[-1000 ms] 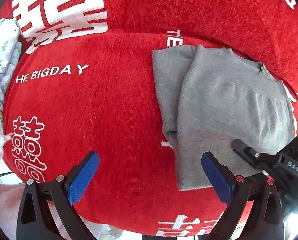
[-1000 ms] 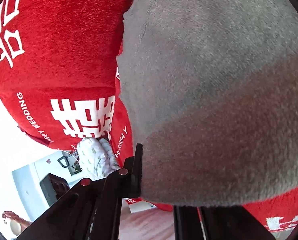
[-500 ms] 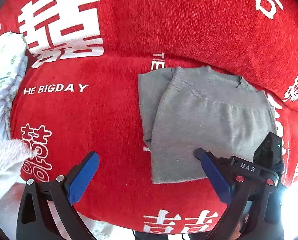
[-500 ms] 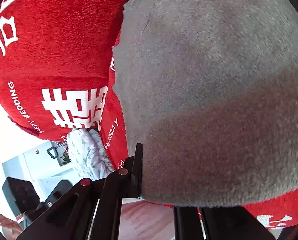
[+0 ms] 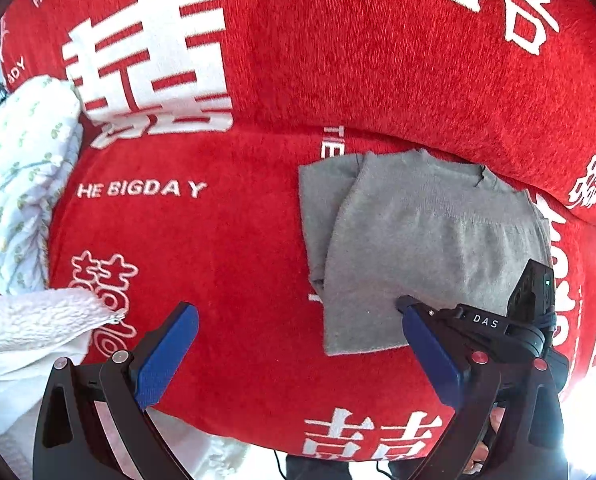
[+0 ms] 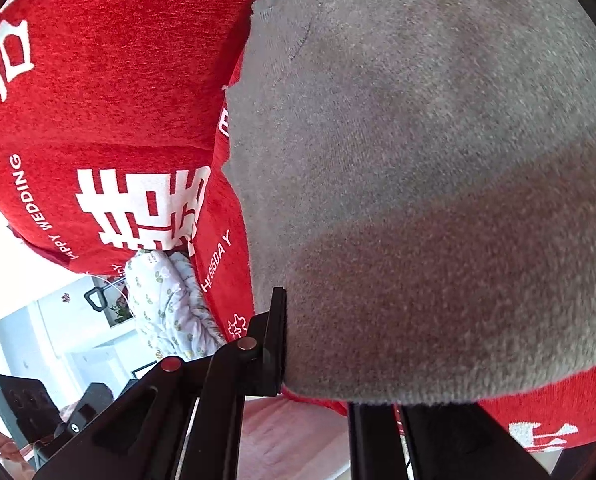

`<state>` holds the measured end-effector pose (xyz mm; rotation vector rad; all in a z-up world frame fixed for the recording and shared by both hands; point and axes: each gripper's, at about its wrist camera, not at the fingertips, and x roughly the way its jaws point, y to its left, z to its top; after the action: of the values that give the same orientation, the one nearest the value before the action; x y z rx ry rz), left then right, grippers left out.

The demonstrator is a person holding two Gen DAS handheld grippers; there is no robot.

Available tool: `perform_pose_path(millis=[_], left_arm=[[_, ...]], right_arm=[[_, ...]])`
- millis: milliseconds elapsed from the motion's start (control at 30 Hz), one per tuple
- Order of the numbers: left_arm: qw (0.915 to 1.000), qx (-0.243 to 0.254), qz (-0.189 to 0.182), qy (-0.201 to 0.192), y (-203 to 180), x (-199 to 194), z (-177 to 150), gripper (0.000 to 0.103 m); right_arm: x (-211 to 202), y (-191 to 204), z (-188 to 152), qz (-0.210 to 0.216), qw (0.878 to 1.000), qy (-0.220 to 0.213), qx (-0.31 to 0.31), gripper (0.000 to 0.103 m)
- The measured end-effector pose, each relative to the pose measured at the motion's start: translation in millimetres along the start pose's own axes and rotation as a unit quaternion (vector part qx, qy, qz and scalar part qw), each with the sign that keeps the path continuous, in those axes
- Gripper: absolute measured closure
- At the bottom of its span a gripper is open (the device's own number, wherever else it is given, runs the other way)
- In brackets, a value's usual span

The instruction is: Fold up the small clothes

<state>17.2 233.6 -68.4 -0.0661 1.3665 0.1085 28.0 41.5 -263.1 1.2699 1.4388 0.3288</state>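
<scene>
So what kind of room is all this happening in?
Probably a home living room or bedroom: a red plush cover printed "HAPPY WEDDING" drapes a cushioned seat, with white floral bedding beside it and a folded grey knit garment.

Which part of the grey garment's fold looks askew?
The garment is folded unevenly: its top layer sits skewed, leaving a strip of the lower layer showing along the left. The right gripper rests on its near edge.

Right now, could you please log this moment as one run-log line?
left gripper: open, empty, above red cover | right gripper: shut on grey garment near edge | garment: partly folded, flat
</scene>
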Motion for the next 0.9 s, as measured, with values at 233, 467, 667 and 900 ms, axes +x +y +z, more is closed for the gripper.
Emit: perform_pose_path(millis=[233,467,667,900], left_arm=[[0.9998,0.010,0.005,-0.014,1.0,-8.0,7.0,0.001],[0.9999,-0.004,-0.011,0.009,15.9,6.9,-1.6,0.001],[0.9977,-0.033,-0.032,0.051,25.6,42.4,-15.4,0.001],[0.9949,-0.031,-0.043,0.086,13.0,66.9,-29.5,0.001]], right_arm=[[-3.4,2.6,-0.5,0.002,1.000,-0.002,-0.008,0.091],[0.2,-4.5,-2.4,0.006,1.000,0.003,0.004,0.060],[9.6,-17.9,-7.9,0.010,1.000,-0.005,0.014,0.028],[5.2,-29.8,-2.7,0.021,0.999,-0.006,0.032,0.087]])
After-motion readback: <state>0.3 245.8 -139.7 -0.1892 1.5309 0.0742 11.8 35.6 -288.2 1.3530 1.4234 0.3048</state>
